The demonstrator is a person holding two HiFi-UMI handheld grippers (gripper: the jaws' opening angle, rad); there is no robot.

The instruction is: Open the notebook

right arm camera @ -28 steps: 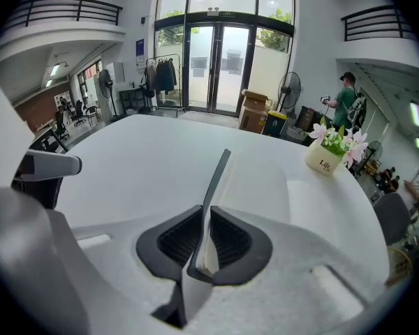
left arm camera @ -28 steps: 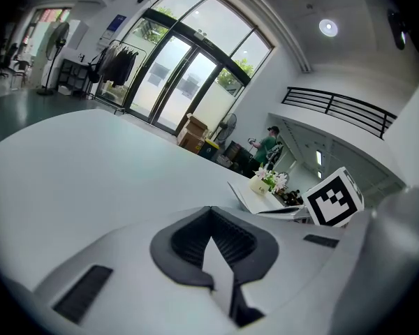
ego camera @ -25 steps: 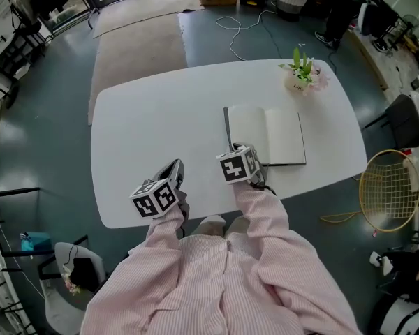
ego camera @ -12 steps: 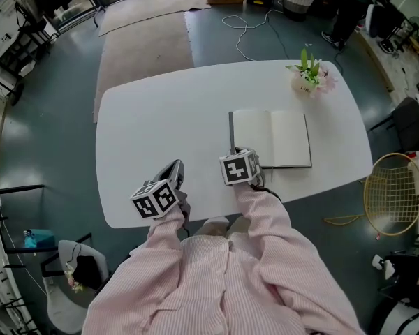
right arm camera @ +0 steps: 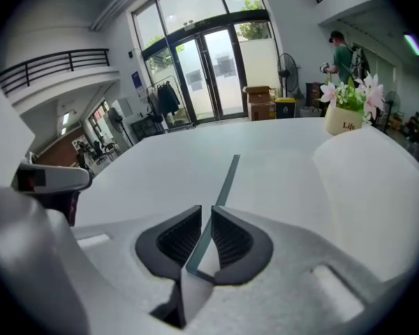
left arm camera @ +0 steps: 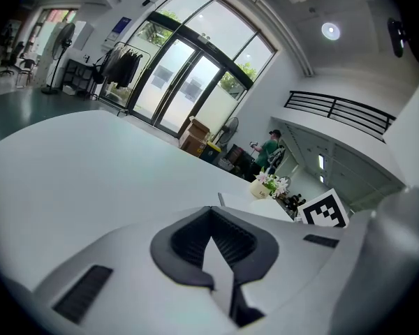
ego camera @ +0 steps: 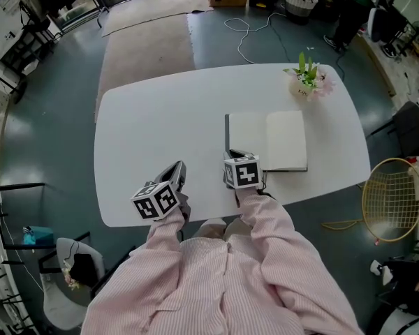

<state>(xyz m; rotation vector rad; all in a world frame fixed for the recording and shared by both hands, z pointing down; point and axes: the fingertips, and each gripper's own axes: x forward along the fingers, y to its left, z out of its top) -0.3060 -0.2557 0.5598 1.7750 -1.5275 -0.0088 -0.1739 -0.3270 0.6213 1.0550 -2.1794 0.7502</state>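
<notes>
Overhead, the head view shows a smooth white table (ego camera: 146, 117) with rounded corners. A beige rug (ego camera: 143, 47) lies beyond its far side, and a yellow-framed racket (ego camera: 390, 190) and a black chair (ego camera: 408, 123) are off its right end. A small cream pot of pink and white flowers (ego camera: 305, 81) stands at the far right corner, well apart from both grippers. The notebook (ego camera: 283, 139) lies right of centre, open with blank white pages up. Its thin dark grey cover (ego camera: 227, 128) stands on edge along the left side. The right gripper (ego camera: 230, 154) meets that cover at its near corner. The left gripper (ego camera: 176, 167) is near the table's near edge, well left of the notebook, with only bare tabletop between them.

In the left gripper view, the ribbed black pads (left arm camera: 188, 239) are pressed together at their tips with nothing between them. Bare table stretches ahead. The flowers and the right gripper's marker cube (left arm camera: 326, 213) show far to the right, and a cardboard box (left arm camera: 195, 132) sits by tall glass doors (left arm camera: 181, 82).

In the right gripper view, the ribbed pads pinch the thin cover, which runs away edge-on from the jaws. A white page bulges at the right, with the flower pot beyond it.
</notes>
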